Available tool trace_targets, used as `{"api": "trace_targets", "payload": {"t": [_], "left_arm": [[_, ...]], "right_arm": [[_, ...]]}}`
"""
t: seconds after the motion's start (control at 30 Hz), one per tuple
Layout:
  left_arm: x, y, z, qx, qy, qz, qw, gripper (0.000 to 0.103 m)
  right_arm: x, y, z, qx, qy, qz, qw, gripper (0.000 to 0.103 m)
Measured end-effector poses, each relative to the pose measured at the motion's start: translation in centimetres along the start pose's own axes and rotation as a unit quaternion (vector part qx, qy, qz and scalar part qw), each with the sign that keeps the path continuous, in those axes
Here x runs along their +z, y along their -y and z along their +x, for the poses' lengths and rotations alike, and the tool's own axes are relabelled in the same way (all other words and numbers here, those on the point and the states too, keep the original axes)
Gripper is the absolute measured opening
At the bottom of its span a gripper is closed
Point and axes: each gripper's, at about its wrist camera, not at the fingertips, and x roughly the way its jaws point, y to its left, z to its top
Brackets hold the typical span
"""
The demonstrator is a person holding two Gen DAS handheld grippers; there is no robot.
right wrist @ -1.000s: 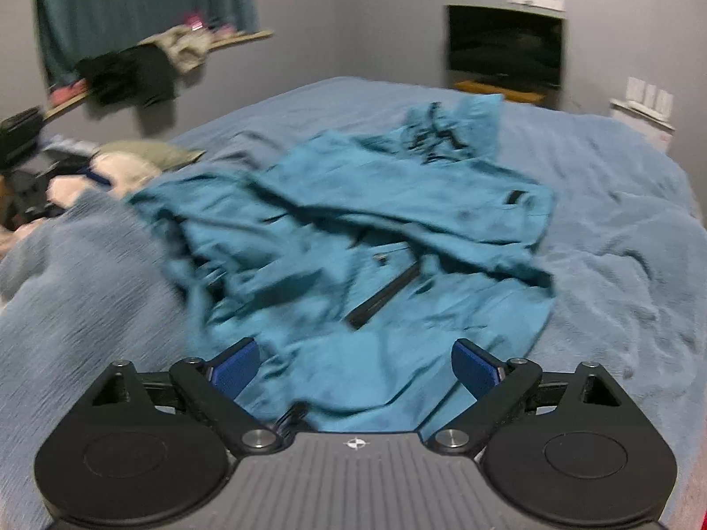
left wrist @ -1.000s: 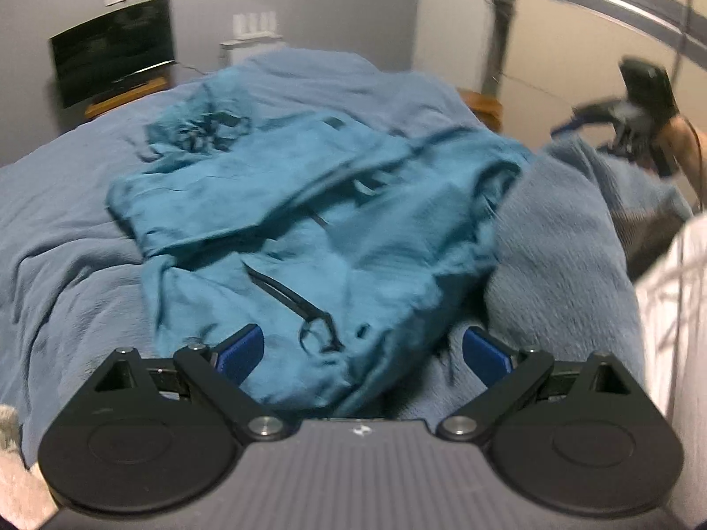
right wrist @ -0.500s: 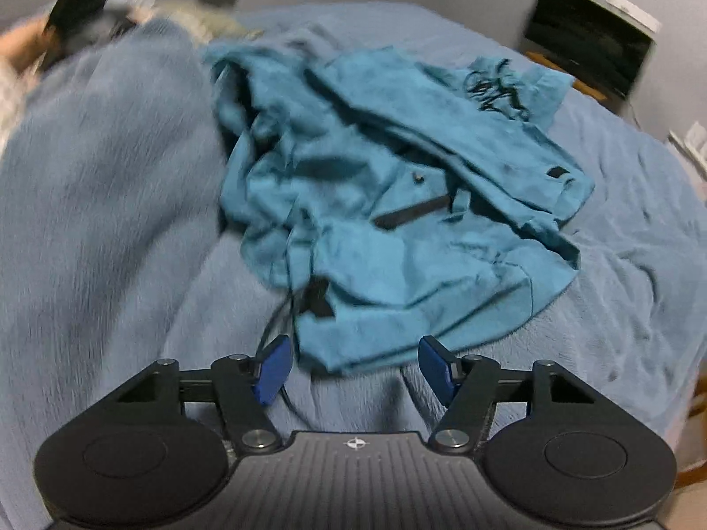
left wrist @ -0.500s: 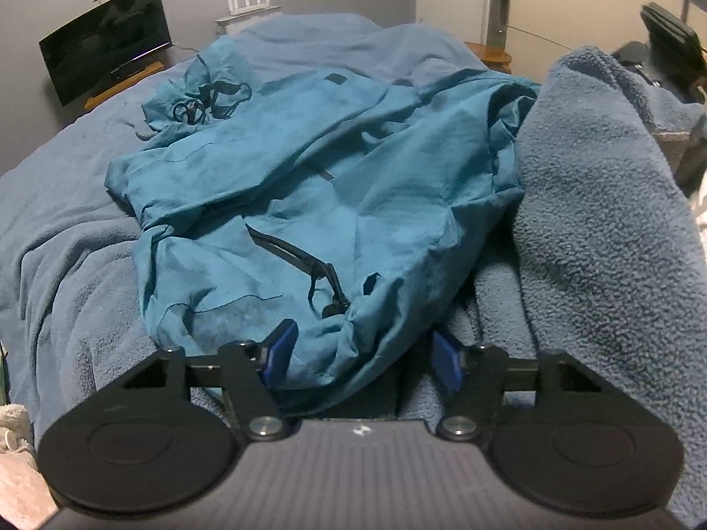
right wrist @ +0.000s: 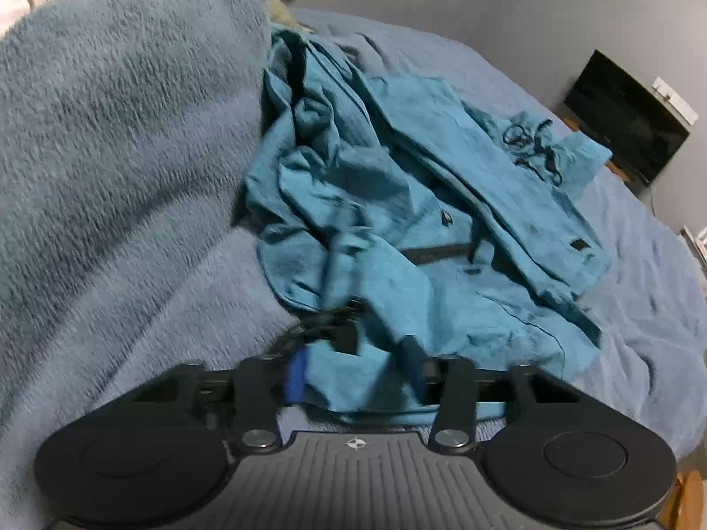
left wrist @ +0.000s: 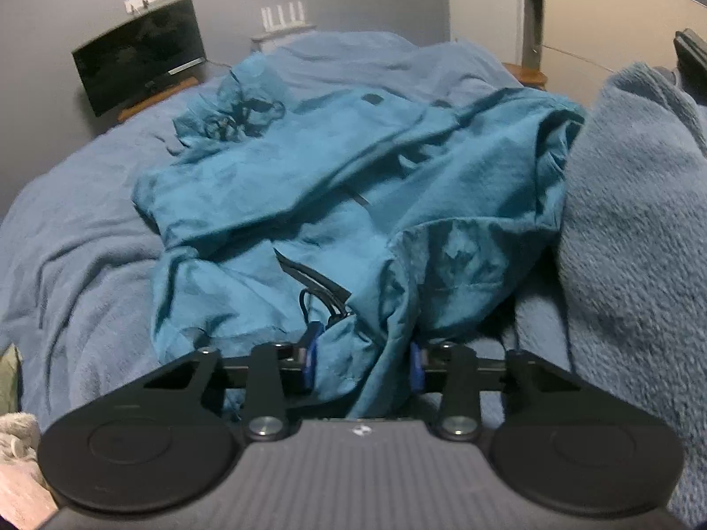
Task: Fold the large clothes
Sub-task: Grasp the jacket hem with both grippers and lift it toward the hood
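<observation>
The left gripper (left wrist: pixel 363 355) has its blue pads (left wrist: pixel 310 349) partly closed around a bunched fold of the teal jacket (left wrist: pixel 336 185), cloth filling the gap between them. The right gripper (right wrist: pixel 357 369) likewise has jacket (right wrist: pixel 420 203) hem between its pads (right wrist: pixel 297 373), though motion blur there makes a firm clamp hard to judge. The jacket lies crumpled across the blue blanket (left wrist: pixel 79 229) on the bed, its dark zipper (left wrist: pixel 309 271) just ahead of the left gripper and its drawstrings (left wrist: pixel 238 117) at the far end. A raised fleece fold (right wrist: pixel 115 101) of blanket touches the jacket's side. A dark screen (left wrist: pixel 137 53) stands against the grey wall beyond.
</observation>
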Motion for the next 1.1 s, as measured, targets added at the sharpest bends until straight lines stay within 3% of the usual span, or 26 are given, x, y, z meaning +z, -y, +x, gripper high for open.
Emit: {"api": "trace_targets", "payload": {"t": [0.1, 0.33, 0.47, 0.63, 0.87, 0.93, 1.0, 1.1], "left_arm": [[1.1, -0.7, -0.1, 0.024, 0.023, -0.001, 0.9994, 0.028], [5.9, -5.0, 0.3, 0.066, 0.084, -0.019, 0.9941, 0.025], [9.8, -7.7, 1.7, 0.094, 0.123, -0.023, 0.9877, 0.024], [15.0, -11.9, 6.0, 0.128, 0.141, -0.024, 0.9813, 0.024], [22.4, -18.2, 15.7, 0.171, 0.123, -0.026, 0.9771, 0.024], [24.0, -19.5, 19.8, 0.199, 0.108, -0.019, 0.9739, 0.024], [25.1, -20.4, 23.4, 0.222, 0.084, -0.016, 0.9713, 0.032], [25.7, -21.8, 26.7, 0.223, 0.053, -0.068, 0.971, 0.036]], "right_arm": [[0.9, 1.6, -1.2, -0.005, 0.043, 0.041, 0.998, 0.027], [3.5, 7.5, -3.3, -0.058, 0.135, 0.126, 0.981, 0.023], [5.8, 12.0, -3.3, -0.093, 0.183, 0.171, 0.964, 0.022], [8.2, 18.8, -1.3, -0.124, 0.217, 0.234, 0.939, 0.019], [10.5, 29.7, 5.2, -0.145, 0.235, 0.317, 0.907, 0.014], [10.7, 33.3, 8.8, -0.152, 0.236, 0.361, 0.889, 0.014], [10.6, 36.3, 12.5, -0.158, 0.234, 0.402, 0.871, 0.016], [9.6, 39.2, 17.3, -0.175, 0.226, 0.452, 0.845, 0.024]]}}
